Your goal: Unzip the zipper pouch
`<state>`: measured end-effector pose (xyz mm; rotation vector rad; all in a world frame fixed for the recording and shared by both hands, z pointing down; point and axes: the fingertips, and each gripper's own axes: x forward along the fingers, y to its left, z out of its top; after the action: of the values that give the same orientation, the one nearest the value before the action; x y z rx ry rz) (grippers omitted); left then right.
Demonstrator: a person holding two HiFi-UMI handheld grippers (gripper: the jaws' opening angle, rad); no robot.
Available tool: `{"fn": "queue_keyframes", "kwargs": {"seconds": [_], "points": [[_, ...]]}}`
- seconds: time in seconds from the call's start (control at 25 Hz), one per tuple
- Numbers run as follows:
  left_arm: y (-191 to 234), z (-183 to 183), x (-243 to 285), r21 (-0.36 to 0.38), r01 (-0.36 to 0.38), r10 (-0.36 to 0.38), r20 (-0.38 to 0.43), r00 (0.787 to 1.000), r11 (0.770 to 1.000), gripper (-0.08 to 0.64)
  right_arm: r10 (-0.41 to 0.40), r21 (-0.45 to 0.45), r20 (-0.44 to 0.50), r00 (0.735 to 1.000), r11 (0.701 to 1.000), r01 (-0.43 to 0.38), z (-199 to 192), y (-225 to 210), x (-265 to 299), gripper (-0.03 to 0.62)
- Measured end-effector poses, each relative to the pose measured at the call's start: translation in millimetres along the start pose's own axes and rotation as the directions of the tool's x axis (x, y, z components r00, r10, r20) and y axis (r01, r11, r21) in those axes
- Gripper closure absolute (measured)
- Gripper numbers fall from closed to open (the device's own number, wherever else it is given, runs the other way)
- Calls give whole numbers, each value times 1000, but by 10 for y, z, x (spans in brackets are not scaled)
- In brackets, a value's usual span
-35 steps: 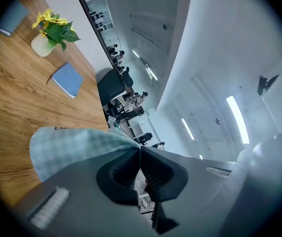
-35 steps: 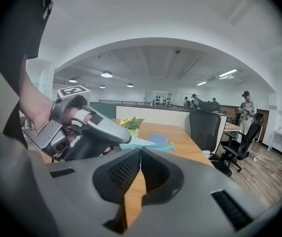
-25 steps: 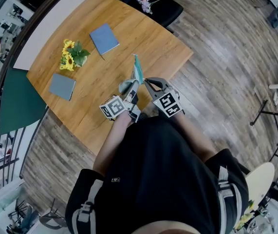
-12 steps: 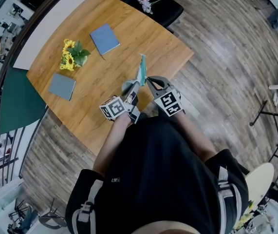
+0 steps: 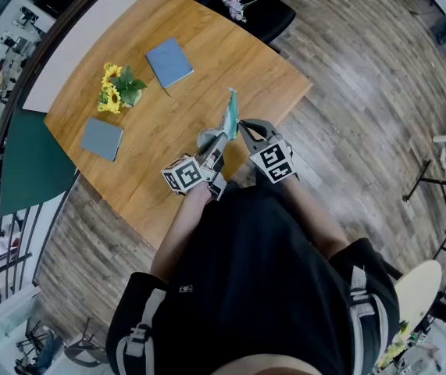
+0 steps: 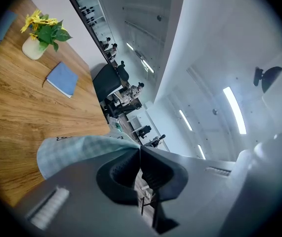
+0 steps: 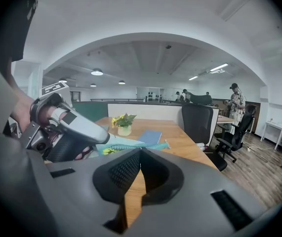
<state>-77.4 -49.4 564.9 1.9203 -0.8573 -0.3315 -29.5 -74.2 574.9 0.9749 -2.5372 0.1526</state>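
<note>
Above the near edge of the table: a soft pouch clamped between two grey grippers.

Over the warm, grained wooden table (image 5: 207, 69) the zipper pouch (image 5: 226, 116) hangs clear of the top, a thin teal sliver seen edge-on from the head view. The left gripper (image 6: 140, 149) has its ribbed black pads pressed together on the pouch's pale green checked cloth, which bulges out limply to the left of the jaws. The right gripper (image 7: 140, 150) is also clenched, its meshed pads meeting at the tips right on the pouch's teal zipper edge. Further back on the table lie a flat blue notebook (image 5: 169, 62) and a grey-blue notebook (image 5: 101, 138), well apart, with a small vase of yellow sunflowers (image 5: 113, 91) between them.
</note>
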Motion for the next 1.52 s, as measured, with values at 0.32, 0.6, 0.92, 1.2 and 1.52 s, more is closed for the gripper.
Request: {"fn": "queue_keyframes", "kwargs": {"seconds": [0.32, 0.6, 0.92, 1.2, 1.52], "points": [[-5, -17, -36, 11, 9, -9, -13, 1000, 1000, 558, -10, -29, -14, 1000, 1000, 10, -20, -9, 39, 588], [-11, -11, -95, 3, 22, -22, -10, 1000, 1000, 558, -14, -27, -13, 1000, 1000, 14, 7, -17, 72, 588], [-31, 5, -139, -20, 39, -39, -2, 999, 999, 558, -22, -17, -14, 1000, 1000, 22, 33, -37, 87, 588], [-36, -34, -190, -15, 45, -45, -6, 999, 999, 558, -29, -8, -13, 999, 1000, 29, 10, -34, 84, 588], [-40, -65, -247, 0, 45, -45, -19, 999, 999, 557, -35, 3, -15, 999, 999, 35, -12, -28, 91, 588]]}}
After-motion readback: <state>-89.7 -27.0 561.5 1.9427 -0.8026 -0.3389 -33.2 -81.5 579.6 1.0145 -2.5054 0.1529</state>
